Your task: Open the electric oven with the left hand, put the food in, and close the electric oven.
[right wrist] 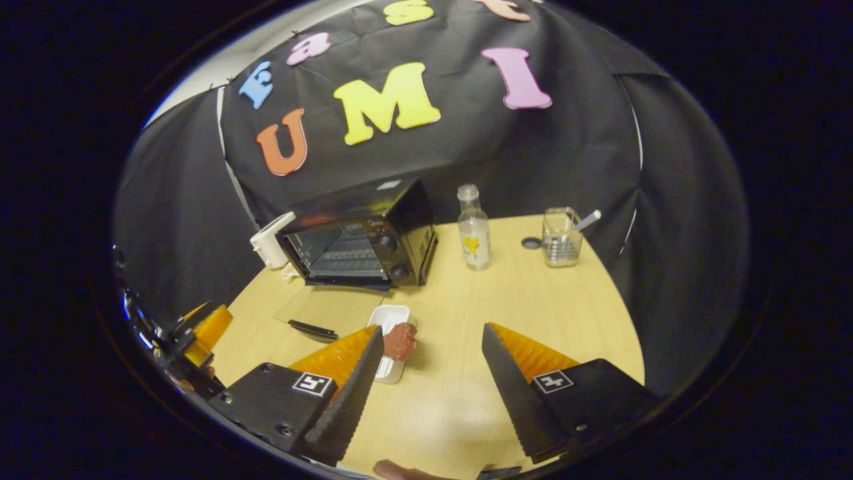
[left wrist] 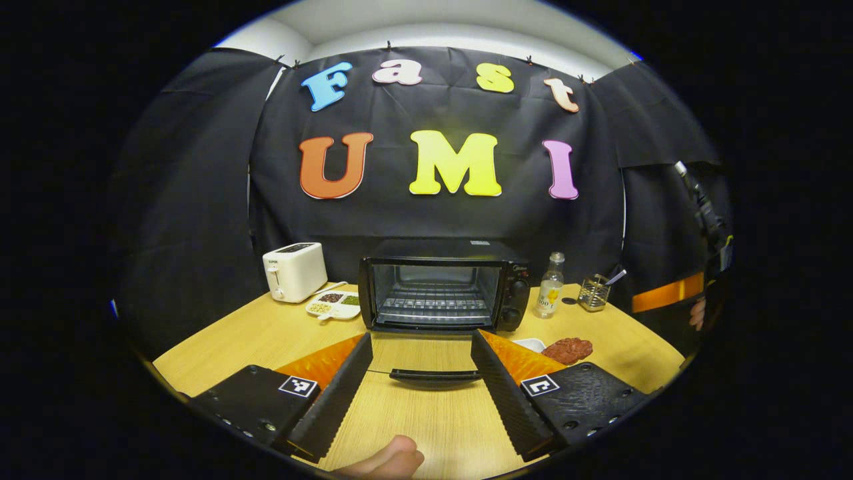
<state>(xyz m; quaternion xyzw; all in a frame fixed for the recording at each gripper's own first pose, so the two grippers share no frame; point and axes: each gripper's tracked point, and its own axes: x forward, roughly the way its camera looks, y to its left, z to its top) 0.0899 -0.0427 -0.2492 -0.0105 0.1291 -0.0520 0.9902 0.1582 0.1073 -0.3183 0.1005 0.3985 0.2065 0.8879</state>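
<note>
Both black ridged-finger grippers, left (left wrist: 421, 387) and right (right wrist: 432, 393), gape wide and empty; black glass-door electric oven (left wrist: 443, 285) at 12 o'clock already open, reddish-brown lump of food (right wrist: 399, 341) still on its white tray (right wrist: 392, 316), so loading and closing remain

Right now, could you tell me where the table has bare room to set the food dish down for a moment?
The widest bare patch of table lies right of the food, in front of the bottle and the utensil holder. It is crowded left of the oven, where the toaster and divided plate sit, and before the lowered door.
</note>
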